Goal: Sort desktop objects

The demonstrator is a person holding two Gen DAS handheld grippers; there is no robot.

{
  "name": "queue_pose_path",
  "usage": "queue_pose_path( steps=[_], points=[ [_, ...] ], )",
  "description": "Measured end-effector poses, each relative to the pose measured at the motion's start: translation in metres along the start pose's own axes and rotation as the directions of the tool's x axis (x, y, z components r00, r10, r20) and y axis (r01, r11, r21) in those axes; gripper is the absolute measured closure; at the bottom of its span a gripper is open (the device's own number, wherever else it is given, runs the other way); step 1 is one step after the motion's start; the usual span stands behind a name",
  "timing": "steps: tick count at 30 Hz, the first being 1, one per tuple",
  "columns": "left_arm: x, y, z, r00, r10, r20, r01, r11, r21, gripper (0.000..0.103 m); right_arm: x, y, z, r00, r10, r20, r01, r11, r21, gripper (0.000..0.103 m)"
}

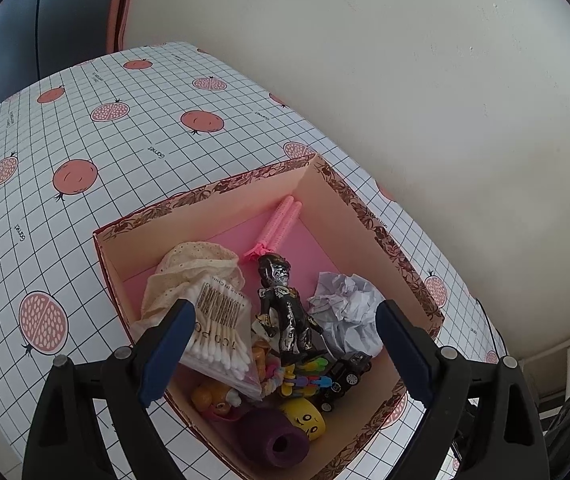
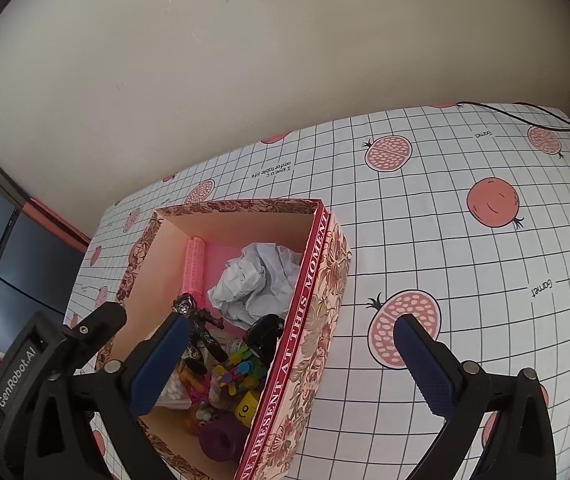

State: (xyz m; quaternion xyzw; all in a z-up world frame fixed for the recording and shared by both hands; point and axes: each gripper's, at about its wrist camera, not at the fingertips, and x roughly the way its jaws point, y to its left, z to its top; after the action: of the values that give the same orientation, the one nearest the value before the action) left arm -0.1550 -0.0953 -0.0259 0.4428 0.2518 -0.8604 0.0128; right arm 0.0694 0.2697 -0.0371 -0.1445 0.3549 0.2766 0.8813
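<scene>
Pink comb (image 1: 281,220) lies lengthwise toward the box (image 1: 245,184) corner; both grippers gape wide, empty.

Box (image 1: 389,240) near corner cut off by frame bottom; cotton swab bag (image 1: 221,336) partly behind left gripper (image 1: 281,354) finger.

left wrist: close above, angled steeply down into the floral box (image 1: 389,240) | right wrist: same steep tilt, over its right wall (image 2: 313,320) | shared: box contents, pomegranate tablecloth (image 1: 125,152), cream wall (image 2: 245,60)
</scene>
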Motion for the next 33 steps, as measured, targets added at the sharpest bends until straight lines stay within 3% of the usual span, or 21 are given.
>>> queue_pose_path(
  steps=[15,20,26,31,33],
  points=[
    [-0.019,0.004,-0.026,0.993,0.111,-0.047,-0.106,0.989,0.101,0.011,-0.058,-0.017,-0.014,0.997,-0.045,0.059,0.043,0.998,0.039,0.000],
    [-0.028,-0.001,-0.047,0.992,0.096,-0.076,-0.084,0.986,0.146,0.011,-0.076,-0.025,-0.029,0.995,-0.072,0.066,0.070,0.997,0.029,0.000],
    [-0.050,-0.005,-0.067,0.996,0.074,-0.047,-0.063,0.975,0.212,0.011,-0.089,-0.036,-0.052,0.990,-0.121,0.076,0.121,0.993,-0.006,0.000],
    [-0.065,-0.007,-0.088,0.998,0.057,-0.019,-0.050,0.961,0.273,0.011,-0.107,-0.039,-0.063,0.979,-0.160,0.127,0.166,0.985,-0.036,0.000],
    [-0.066,-0.009,-0.096,0.998,0.046,-0.041,-0.032,0.954,0.298,0.011,-0.112,-0.039,-0.070,0.978,-0.153,0.145,0.161,0.986,-0.040,0.000]
  ],
)
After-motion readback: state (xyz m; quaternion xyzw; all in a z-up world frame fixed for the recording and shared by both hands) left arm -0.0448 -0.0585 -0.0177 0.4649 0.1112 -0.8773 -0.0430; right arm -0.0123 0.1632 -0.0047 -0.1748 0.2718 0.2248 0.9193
